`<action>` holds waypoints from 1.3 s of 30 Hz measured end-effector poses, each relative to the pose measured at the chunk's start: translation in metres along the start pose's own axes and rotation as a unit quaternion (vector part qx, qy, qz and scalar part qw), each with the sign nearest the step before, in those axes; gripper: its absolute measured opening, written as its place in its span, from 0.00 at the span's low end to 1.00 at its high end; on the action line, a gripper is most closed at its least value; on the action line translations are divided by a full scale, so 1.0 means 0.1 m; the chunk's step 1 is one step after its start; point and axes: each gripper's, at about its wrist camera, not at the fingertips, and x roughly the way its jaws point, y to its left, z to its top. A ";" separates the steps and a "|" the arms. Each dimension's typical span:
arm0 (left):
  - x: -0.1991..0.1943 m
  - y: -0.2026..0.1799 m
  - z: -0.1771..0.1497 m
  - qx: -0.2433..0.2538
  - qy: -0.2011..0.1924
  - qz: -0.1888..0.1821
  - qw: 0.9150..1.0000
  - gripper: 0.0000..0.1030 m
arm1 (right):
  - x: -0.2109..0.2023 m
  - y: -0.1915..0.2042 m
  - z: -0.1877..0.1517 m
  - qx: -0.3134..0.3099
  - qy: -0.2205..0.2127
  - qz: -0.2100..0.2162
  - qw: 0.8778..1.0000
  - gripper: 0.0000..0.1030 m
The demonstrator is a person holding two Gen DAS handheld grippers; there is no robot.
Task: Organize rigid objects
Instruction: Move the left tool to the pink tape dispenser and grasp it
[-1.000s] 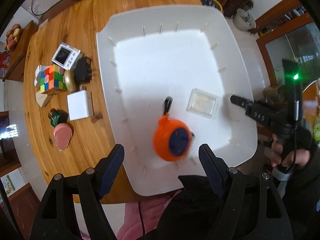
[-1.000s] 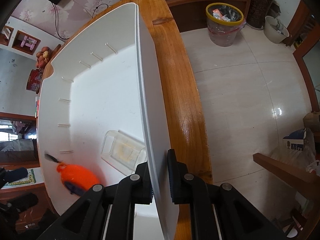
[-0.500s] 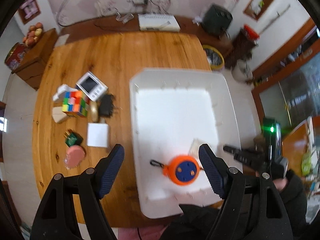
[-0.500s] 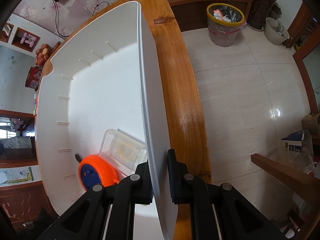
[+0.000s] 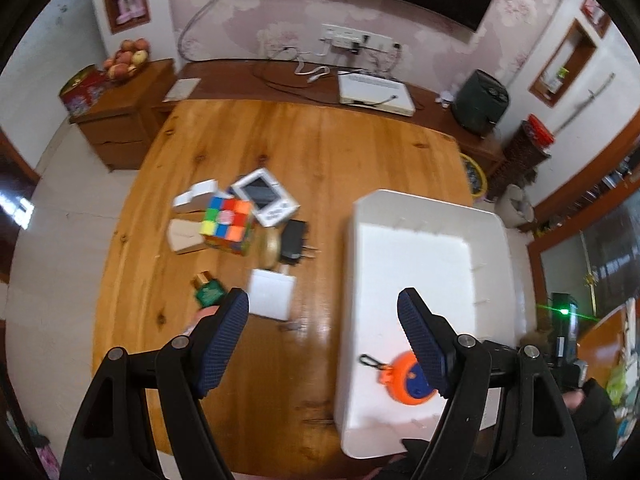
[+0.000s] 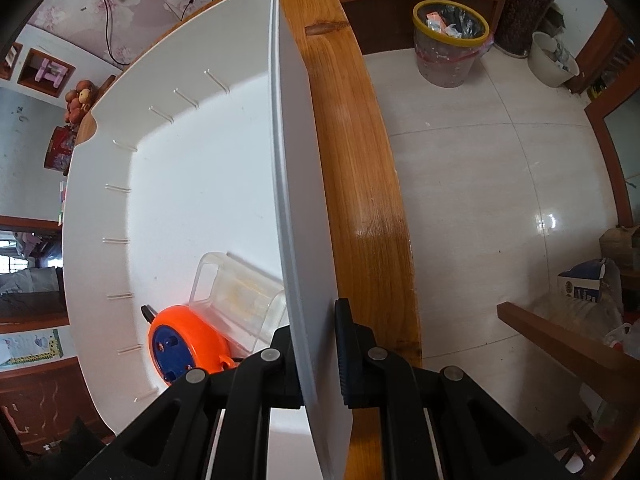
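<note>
My left gripper [image 5: 324,340] hangs open and empty above the wooden table [image 5: 320,152], between a white bin [image 5: 424,208] and a loose pile. The pile holds a Rubik's cube [image 5: 228,224], a white screen device [image 5: 264,196], a black charger [image 5: 294,240], a white box [image 5: 270,298] and a green bottle [image 5: 208,292]. In the bin lie an orange tape measure [image 6: 184,344] and a clear plastic box [image 6: 240,296]. My right gripper [image 6: 320,344] is shut on the bin's right wall [image 6: 288,160].
The bin stands close to the table's right edge, with tiled floor beyond. A yellow-rimmed waste bin [image 6: 450,44] and a wooden rail [image 6: 560,344] stand on that side. A low cabinet with fruit [image 5: 124,96] and a sideboard with cables lie behind the table.
My left gripper has risen and swung left, from over the bin toward the pile on the table. The orange tape measure has slid toward the clear box. The right gripper has kept its hold.
</note>
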 end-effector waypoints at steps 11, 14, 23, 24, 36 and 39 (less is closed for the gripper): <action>0.25 0.65 -0.16 -0.067 0.063 0.060 0.994 0.77 | 0.04 -0.01 0.06 0.007 0.006 -0.005 1.000 0.10; 0.31 0.80 -0.22 -0.081 0.077 0.069 0.991 0.77 | 0.06 -0.01 0.07 0.012 0.009 -0.006 1.000 0.10; 0.57 1.05 -0.25 -0.078 0.129 0.075 0.986 0.77 | 0.08 -0.04 0.09 0.030 0.014 -0.013 0.999 0.10; 0.61 1.07 -0.25 -0.076 0.136 0.074 0.985 0.77 | 0.07 -0.04 0.09 0.033 0.013 -0.014 0.999 0.10; 1.01 1.16 -0.15 -0.016 0.203 0.086 0.975 0.77 | 0.09 -0.05 0.06 0.067 0.011 -0.029 0.997 0.10; 1.12 1.15 -0.16 0.011 0.221 0.089 0.971 0.77 | 0.09 -0.06 0.05 0.078 0.010 -0.033 0.996 0.10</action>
